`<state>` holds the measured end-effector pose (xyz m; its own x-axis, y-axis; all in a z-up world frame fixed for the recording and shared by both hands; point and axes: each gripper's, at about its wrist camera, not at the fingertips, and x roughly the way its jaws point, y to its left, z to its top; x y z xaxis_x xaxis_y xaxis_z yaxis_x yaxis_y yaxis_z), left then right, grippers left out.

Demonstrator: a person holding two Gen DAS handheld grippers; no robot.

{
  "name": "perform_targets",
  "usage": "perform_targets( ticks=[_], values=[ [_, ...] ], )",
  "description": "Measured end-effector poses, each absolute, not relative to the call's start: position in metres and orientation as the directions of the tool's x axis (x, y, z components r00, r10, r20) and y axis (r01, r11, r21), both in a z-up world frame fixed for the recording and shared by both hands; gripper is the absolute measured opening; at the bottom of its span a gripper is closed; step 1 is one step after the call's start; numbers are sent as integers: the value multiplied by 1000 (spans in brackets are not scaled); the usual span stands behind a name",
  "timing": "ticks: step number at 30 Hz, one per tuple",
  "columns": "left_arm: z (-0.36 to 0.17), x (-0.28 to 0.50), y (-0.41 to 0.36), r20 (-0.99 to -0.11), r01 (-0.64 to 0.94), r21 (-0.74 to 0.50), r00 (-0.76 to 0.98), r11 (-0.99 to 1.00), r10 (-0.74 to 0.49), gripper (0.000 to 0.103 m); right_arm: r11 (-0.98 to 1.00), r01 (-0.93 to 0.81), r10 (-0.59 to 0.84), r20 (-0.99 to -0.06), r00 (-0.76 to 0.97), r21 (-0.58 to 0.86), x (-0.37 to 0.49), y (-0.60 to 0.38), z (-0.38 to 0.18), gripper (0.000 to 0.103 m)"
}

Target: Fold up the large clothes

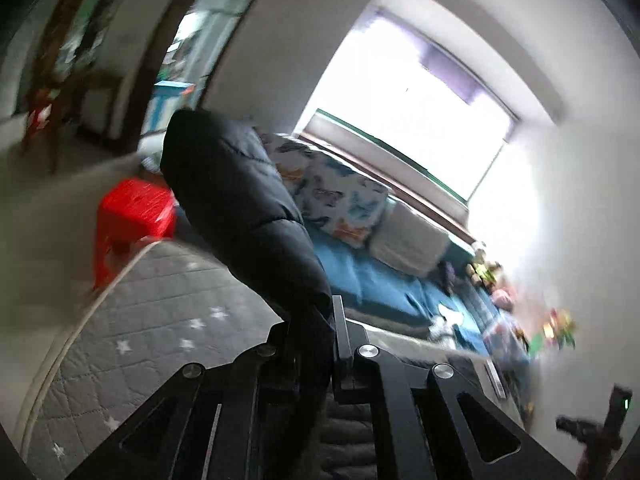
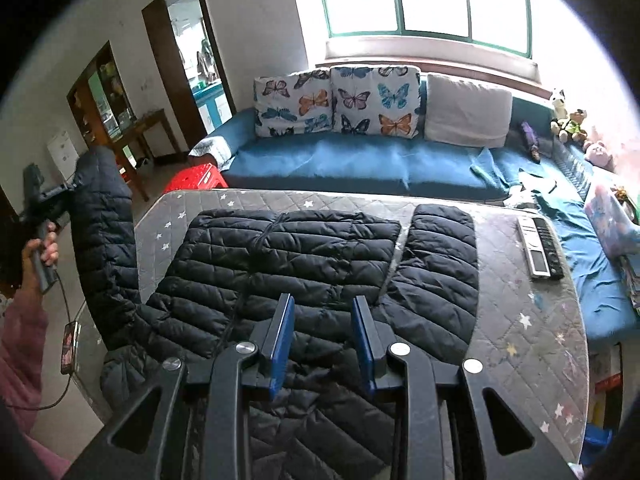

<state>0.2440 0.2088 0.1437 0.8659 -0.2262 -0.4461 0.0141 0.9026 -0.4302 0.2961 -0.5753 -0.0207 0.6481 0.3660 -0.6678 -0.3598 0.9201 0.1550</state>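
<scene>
Right gripper (image 2: 322, 330) with blue pads: jaws apart, gripping nothing, over the puffy black quilted jacket (image 2: 316, 256) on the grey star-print padded table (image 2: 532, 320) | left gripper (image 1: 316, 328): pinched shut on the jacket's sleeve (image 1: 240, 204), held up beyond its tips | risk: slippery sleeve could slip out and flop down, dragging the flat jacket crooked

This was a home's living room. A blue sofa (image 2: 360, 164) ran under a wide green-framed window (image 2: 424, 0) at twelve o'clock, carrying butterfly-print cushions (image 2: 336, 100) and — toward two o'clock — stuffed toys (image 2: 570, 122). At ten o'clock stood a wooden cabinet (image 2: 100, 88), a side table (image 2: 148, 128) and an open doorway (image 2: 192, 56) — a red plastic stool (image 2: 196, 178) nearby.
</scene>
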Motion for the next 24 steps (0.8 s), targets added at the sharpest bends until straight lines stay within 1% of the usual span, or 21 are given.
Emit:
perform_targets(
  ticks=[4,7,10,14,17,21,23,24],
  values=[
    [154,223,128,-446,132,-376,842,917,-304,9,921,-347,376,-644,666,180,280,-592,-22,32],
    [146,199,69,-469,215,-334,807,918,-360,9,921,-339,379,-636,672,190,270,-603,-29,32],
    [123,179,7,-504,294,-304,757,906,-415,9,918,-332,392,-631,670,218,262,-613,-39,32],
    [79,150,-73,-565,371,-261,689,891,-453,9,912,-321,409,-635,656,256,255,-626,-60,32],
    [31,132,-131,-645,416,-266,594,870,-481,9,922,-299,387,-651,653,247,248,-633,-75,32],
    [-41,134,-178,-769,413,-254,461,874,-442,9,916,-294,402,-661,634,274,237,-639,-92,32],
    [-78,130,-197,-813,414,-246,404,877,-419,9,913,-290,408,-665,625,287,233,-641,-98,32],
    [-91,135,-189,-826,413,-238,391,879,-407,9,912,-289,410,-668,621,290,232,-641,-101,32]
  ],
)
